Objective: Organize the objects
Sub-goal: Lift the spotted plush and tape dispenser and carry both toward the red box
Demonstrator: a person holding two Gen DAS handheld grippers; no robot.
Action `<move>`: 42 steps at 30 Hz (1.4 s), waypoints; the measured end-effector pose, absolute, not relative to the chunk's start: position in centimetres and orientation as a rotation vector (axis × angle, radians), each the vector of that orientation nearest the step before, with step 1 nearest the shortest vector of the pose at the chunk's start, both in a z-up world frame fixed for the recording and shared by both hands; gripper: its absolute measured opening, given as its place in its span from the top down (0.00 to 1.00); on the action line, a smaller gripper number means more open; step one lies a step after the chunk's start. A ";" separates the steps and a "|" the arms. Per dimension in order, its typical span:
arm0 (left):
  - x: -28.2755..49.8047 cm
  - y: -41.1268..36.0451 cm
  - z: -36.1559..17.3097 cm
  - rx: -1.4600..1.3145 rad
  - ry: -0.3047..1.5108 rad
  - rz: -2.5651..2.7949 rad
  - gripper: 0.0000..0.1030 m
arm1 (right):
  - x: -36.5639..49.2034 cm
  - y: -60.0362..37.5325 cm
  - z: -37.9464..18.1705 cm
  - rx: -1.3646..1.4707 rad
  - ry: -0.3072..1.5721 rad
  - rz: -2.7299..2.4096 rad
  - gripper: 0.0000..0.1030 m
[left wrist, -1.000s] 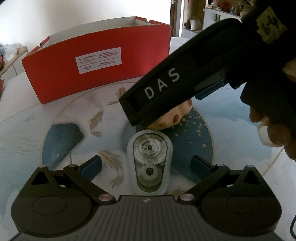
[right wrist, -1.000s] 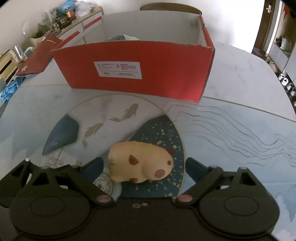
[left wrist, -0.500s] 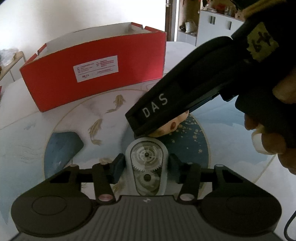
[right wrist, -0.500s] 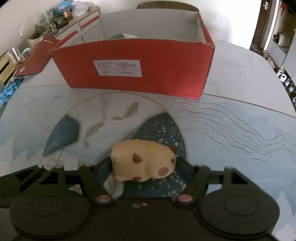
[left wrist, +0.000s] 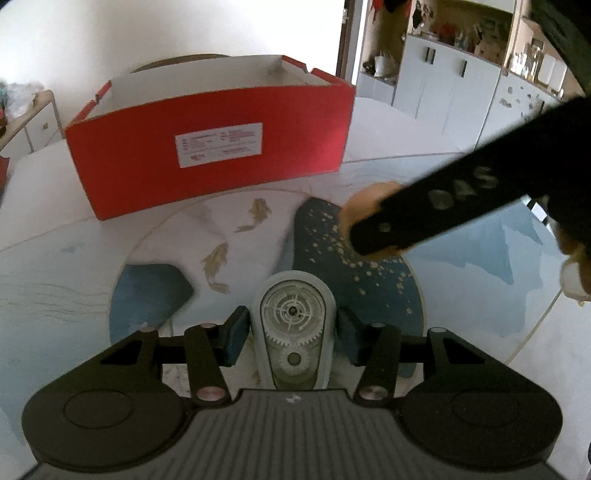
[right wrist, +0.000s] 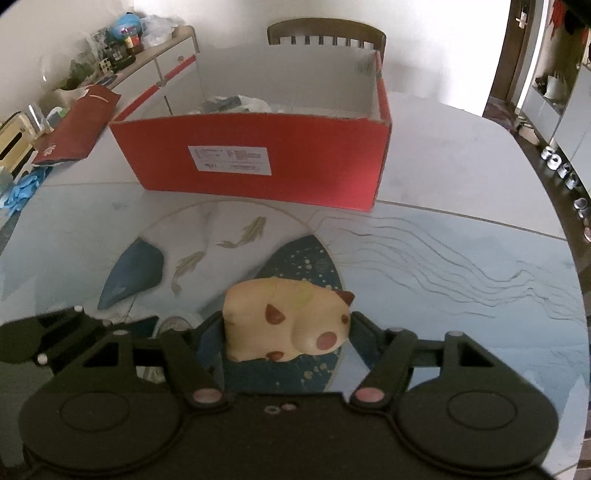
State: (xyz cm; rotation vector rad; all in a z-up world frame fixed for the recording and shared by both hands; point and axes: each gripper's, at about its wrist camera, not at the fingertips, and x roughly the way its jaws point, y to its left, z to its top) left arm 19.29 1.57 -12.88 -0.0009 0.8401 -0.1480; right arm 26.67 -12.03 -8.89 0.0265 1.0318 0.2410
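Note:
My left gripper [left wrist: 291,332] is shut on a pale oval correction-tape dispenser [left wrist: 292,325] with clear gears, held above the patterned mat. My right gripper [right wrist: 286,328] is shut on a cream squishy animal toy [right wrist: 288,323] with brown spots, lifted off the mat. In the left wrist view the right gripper's black body marked DAS [left wrist: 443,210] crosses the right side, with the toy [left wrist: 364,201] partly hidden behind it. An open red cardboard box [left wrist: 210,155] stands behind; it also shows in the right wrist view [right wrist: 258,162] with several items inside.
The table carries a blue and white mat with fish [right wrist: 240,236]. A wooden chair [right wrist: 327,33] stands behind the box. A sideboard with clutter [right wrist: 122,48] and a red folder [right wrist: 77,125] are at left. The table's right edge [right wrist: 554,206] curves nearby.
Both grippers closed from open onto their objects and lifted. The right gripper with the toy moved up and to the right, away from the dispenser.

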 end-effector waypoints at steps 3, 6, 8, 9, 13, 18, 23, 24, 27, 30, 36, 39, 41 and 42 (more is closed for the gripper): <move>19.2 2.4 -12.2 -0.021 0.828 -0.142 0.51 | 26.0 -12.3 -8.1 0.027 1.019 0.247 0.31; 19.0 3.2 -11.5 -0.036 0.807 -0.132 0.51 | 25.4 -12.5 -7.3 0.019 1.002 0.256 0.31; 18.9 3.7 -11.2 -0.047 0.798 -0.131 0.51 | 25.0 -12.5 -6.9 0.013 0.996 0.258 0.32; 18.9 4.0 -11.0 -0.054 0.797 -0.129 0.51 | 24.8 -12.6 -6.8 0.014 0.995 0.260 0.32; 18.9 4.6 -10.3 -0.058 0.794 -0.131 0.51 | 24.4 -12.4 -6.1 0.008 0.985 0.274 0.32; 18.9 5.4 -9.1 -0.070 0.786 -0.138 0.51 | 24.2 -11.8 -5.3 -0.020 0.980 0.290 0.32; 19.2 6.5 -7.6 -0.082 0.766 -0.144 0.51 | 24.2 -11.3 -4.6 -0.041 0.964 0.307 0.32; 19.3 6.7 -7.3 -0.085 0.761 -0.147 0.51 | 24.4 -11.3 -4.4 -0.041 0.961 0.309 0.32; 19.9 7.4 -6.3 -0.080 0.749 -0.151 0.51 | 24.8 -11.1 -3.9 -0.049 0.946 0.310 0.32; 20.6 8.0 -5.1 -0.060 0.731 -0.163 0.51 | 25.4 -11.1 -3.4 -0.052 0.932 0.306 0.32; 22.9 9.2 -2.7 -0.022 0.728 -0.191 0.51 | 27.2 -10.6 -2.2 -0.073 0.897 0.301 0.32; 24.1 9.6 -1.5 0.001 0.712 -0.202 0.51 | 28.3 -10.3 -1.5 -0.085 0.877 0.293 0.32; 25.0 9.9 -0.7 0.015 0.698 -0.207 0.51 | 29.1 -10.2 -1.1 -0.089 0.865 0.286 0.32; 25.3 10.0 -0.4 0.020 0.690 -0.210 0.51 | 29.5 -10.1 -0.8 -0.093 0.857 0.283 0.32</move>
